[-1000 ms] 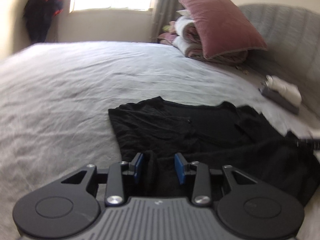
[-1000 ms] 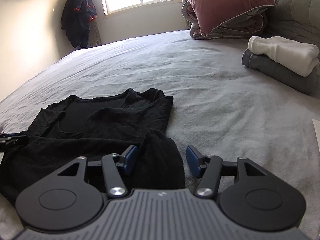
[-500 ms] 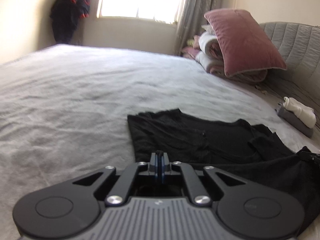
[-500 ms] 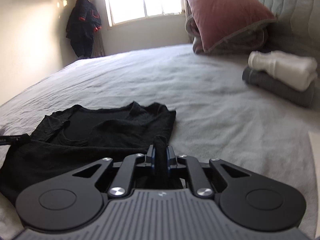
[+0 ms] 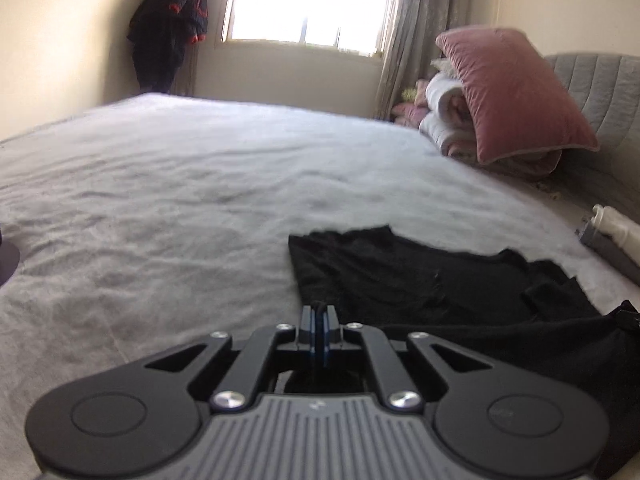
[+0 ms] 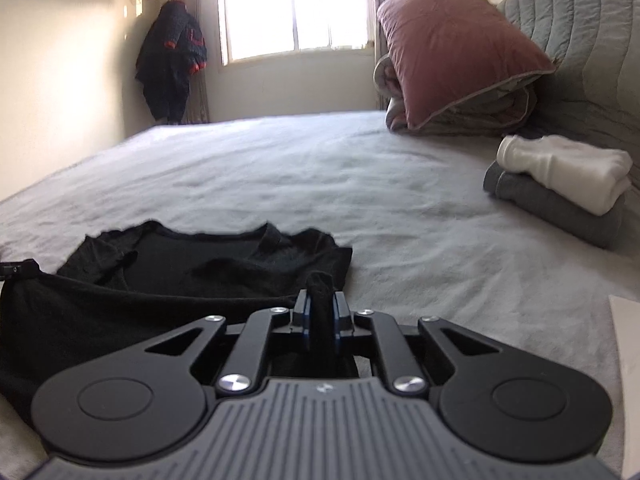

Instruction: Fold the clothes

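Observation:
A black top (image 5: 420,280) (image 6: 208,264) lies partly folded on the grey bed (image 5: 180,200) (image 6: 400,208). My left gripper (image 5: 319,314) is shut on the garment's near edge at its left corner. My right gripper (image 6: 321,300) is shut on a bunch of the same black cloth at the right corner, a fold of it sticking up between the pads. The near hem hangs stretched between the two grippers, lifted a little off the bed. Each gripper's tip shows at the edge of the other's view.
A pink pillow (image 6: 452,44) on rolled bedding leans against the grey quilted headboard (image 6: 592,40). A folded white garment (image 6: 560,168) rests on a folded grey one (image 6: 556,208) at the right. A dark coat (image 6: 172,60) hangs by the window.
Both grippers went from open around the black cloth to shut on it, then tilted up, raising the near hem slightly.

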The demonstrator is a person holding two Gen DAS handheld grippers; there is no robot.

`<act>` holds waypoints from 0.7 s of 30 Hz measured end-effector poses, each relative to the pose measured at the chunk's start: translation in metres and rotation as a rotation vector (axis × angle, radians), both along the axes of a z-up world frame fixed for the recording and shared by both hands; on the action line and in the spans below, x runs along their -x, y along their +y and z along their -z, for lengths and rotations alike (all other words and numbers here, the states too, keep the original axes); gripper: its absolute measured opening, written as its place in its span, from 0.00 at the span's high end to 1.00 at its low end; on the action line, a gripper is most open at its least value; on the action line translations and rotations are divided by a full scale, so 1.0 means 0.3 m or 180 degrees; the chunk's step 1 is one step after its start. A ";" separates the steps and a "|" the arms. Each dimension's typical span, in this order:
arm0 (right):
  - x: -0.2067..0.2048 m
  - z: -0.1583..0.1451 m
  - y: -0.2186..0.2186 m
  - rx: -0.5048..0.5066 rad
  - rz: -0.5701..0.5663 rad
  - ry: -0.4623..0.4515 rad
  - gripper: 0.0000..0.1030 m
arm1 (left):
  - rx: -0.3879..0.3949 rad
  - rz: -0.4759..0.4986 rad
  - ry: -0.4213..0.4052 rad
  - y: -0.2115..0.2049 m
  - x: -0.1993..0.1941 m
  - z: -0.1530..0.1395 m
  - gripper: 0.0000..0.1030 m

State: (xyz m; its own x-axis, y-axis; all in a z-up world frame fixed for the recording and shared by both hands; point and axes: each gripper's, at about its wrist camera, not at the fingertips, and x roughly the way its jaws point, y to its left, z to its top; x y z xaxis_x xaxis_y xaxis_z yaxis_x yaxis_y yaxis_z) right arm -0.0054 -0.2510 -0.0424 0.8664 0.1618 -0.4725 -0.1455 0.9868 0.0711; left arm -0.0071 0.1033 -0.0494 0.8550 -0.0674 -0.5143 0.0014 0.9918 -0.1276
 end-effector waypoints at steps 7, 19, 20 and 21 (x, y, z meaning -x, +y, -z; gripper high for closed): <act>0.007 0.001 -0.002 0.0048 0.0114 0.0041 0.57 | 0.0038 -0.0002 -0.0016 0.017 0.016 -0.032 0.78; 0.066 -0.039 0.069 -0.0040 -0.0512 -0.0065 0.50 | -0.0254 0.1137 0.0029 -0.139 0.057 -0.043 0.65; 0.060 -0.025 0.085 0.0006 -0.0562 -0.0002 0.50 | -0.0297 0.1112 0.0105 -0.141 0.049 -0.029 0.65; 0.053 -0.010 0.097 0.0061 -0.0591 0.0074 0.50 | -0.0340 0.1086 0.0181 -0.142 0.041 -0.015 0.64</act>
